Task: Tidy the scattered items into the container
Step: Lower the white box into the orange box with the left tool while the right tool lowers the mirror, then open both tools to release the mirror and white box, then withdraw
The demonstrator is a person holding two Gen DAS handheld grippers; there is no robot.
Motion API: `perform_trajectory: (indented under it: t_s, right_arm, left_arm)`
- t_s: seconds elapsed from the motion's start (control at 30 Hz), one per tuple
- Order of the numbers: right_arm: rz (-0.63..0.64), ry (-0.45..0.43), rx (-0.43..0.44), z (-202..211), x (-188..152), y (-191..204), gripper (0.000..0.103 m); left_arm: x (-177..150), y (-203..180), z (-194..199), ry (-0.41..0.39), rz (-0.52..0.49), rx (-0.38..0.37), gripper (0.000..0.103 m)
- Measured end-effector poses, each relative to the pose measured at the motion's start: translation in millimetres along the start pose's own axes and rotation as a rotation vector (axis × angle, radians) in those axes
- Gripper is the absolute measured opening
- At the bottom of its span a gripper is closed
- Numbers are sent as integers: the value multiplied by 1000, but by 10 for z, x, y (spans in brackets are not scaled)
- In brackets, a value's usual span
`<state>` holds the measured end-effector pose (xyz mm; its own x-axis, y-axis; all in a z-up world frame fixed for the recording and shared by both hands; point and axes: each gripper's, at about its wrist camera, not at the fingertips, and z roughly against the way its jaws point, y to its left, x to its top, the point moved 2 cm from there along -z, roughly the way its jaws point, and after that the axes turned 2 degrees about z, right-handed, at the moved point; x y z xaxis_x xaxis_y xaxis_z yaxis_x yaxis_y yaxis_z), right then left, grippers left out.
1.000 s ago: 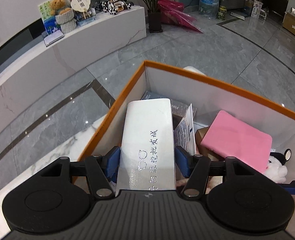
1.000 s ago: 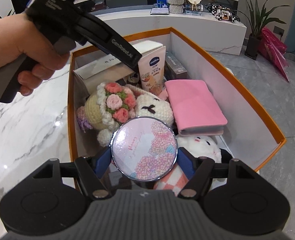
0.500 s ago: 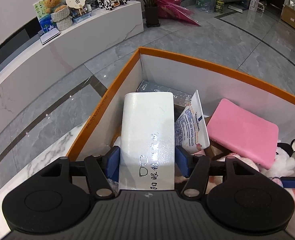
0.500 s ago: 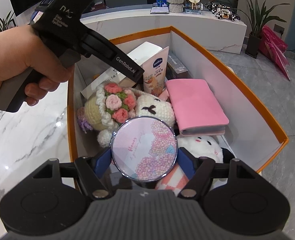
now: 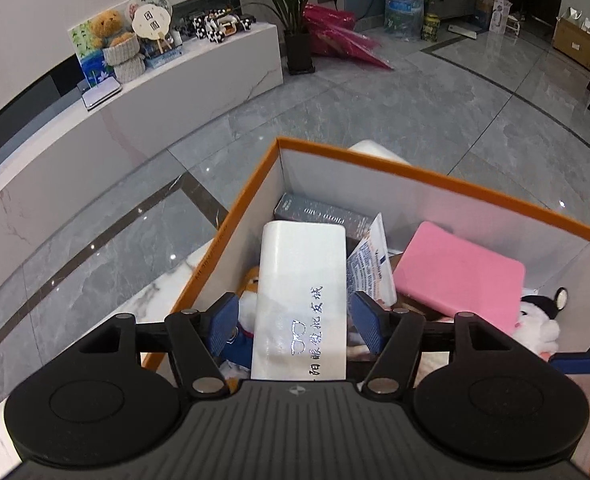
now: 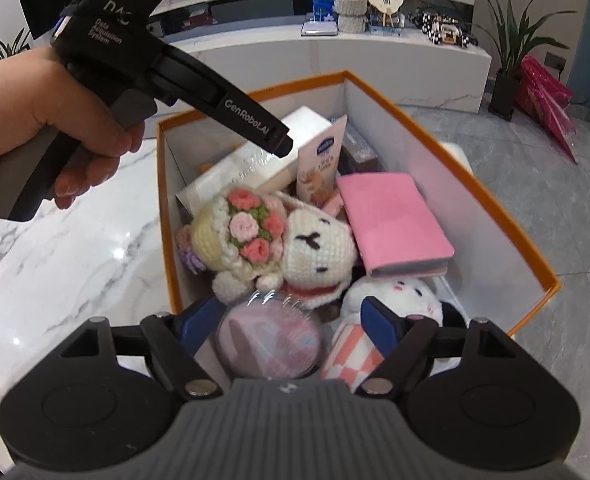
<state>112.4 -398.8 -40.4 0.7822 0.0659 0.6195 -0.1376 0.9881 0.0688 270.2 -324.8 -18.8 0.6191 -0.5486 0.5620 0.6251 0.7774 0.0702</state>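
An orange-rimmed white box [image 5: 415, 168] [image 6: 435, 120] holds the tidied items. A long white glasses case [image 5: 301, 280] [image 6: 255, 164] leans in its left side between the pads of my left gripper [image 5: 295, 320]; the jaws are opening, with a gap on each side of the case. My right gripper [image 6: 287, 320] is opening too. A round pink floral compact [image 6: 269, 340], blurred, lies low between its pads and touches neither. One blue fingertip [image 5: 583, 360] of the right gripper shows in the left wrist view.
The box also holds a pink wallet [image 6: 391, 220], crochet dolls [image 6: 251, 232], a white plush [image 6: 395, 296], a cream tube [image 6: 323, 168] and a dark carton [image 5: 319, 212]. It stands on a white marble table [image 6: 75, 260]. A hand [image 6: 35, 120] grips the left tool above it.
Both pairs of jaws have widened. The compact has dropped from the right pads down into the box. The left pads have let go of the glasses case and the left gripper has lifted slightly.
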Motion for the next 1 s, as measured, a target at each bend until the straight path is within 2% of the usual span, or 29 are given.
perform_trajectory:
  t_s: [0.37,0.87,1.0]
  right_arm:
    - [13,-36,-29,326,35,78,81]
    - [-12,-119,-87,829,133,2,85]
    - [-41,-156,-110,963,180,-49,88]
  left_arm:
    - [37,-29,350,-27,-14,10,73]
    - [172,-137,978,-115,-38,30,73]
    - [193,-176,1165,-150,-42,31,78]
